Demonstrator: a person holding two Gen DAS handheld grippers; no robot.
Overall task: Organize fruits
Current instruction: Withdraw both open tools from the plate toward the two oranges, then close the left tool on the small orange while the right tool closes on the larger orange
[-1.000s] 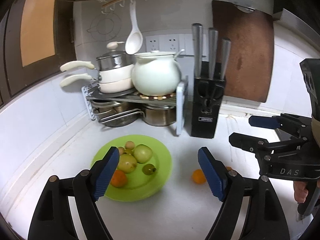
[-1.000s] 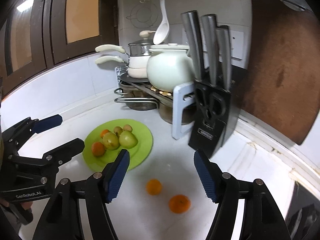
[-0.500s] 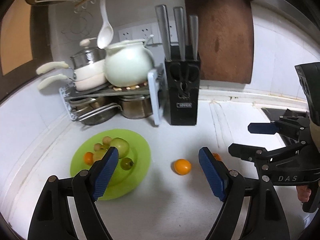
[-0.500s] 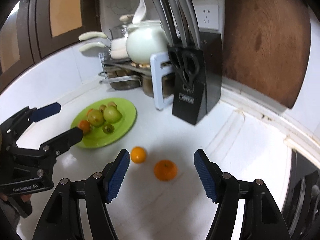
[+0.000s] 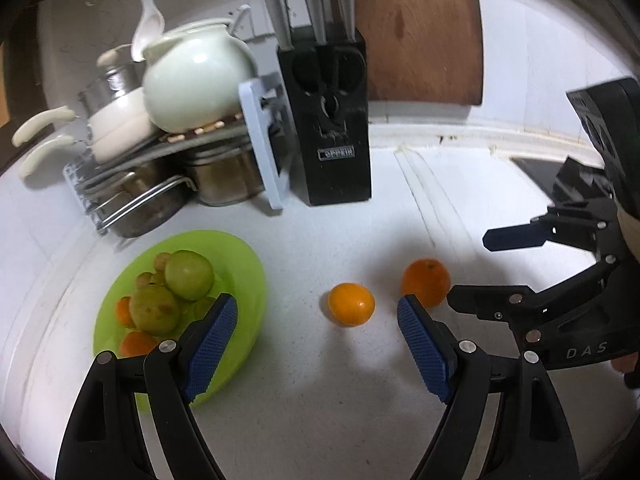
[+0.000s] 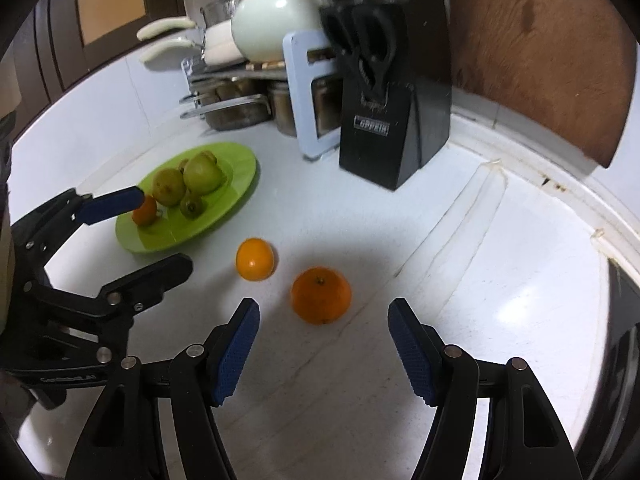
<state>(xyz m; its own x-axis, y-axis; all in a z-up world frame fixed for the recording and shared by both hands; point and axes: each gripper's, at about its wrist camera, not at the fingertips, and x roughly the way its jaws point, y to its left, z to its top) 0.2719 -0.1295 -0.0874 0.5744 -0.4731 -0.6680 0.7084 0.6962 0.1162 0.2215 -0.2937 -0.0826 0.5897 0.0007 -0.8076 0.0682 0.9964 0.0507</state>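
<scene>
The left black two-finger gripper with blue ribbed pads [image 5: 316, 344] tilts down toward the white stone countertop [image 5: 320, 420], jaws apart and empty. The right black two-finger gripper with blue ribbed pads [image 6: 324, 350] points more steeply at that countertop, jaws likewise apart, gripping nothing.

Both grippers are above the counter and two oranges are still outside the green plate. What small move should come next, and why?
Probably lower the right gripper a little further over the larger orange, which lies just ahead of its open, empty jaws. The smaller orange sits likewise ahead of the open left gripper. Both oranges rest on the counter, apart from the green plate.
</scene>
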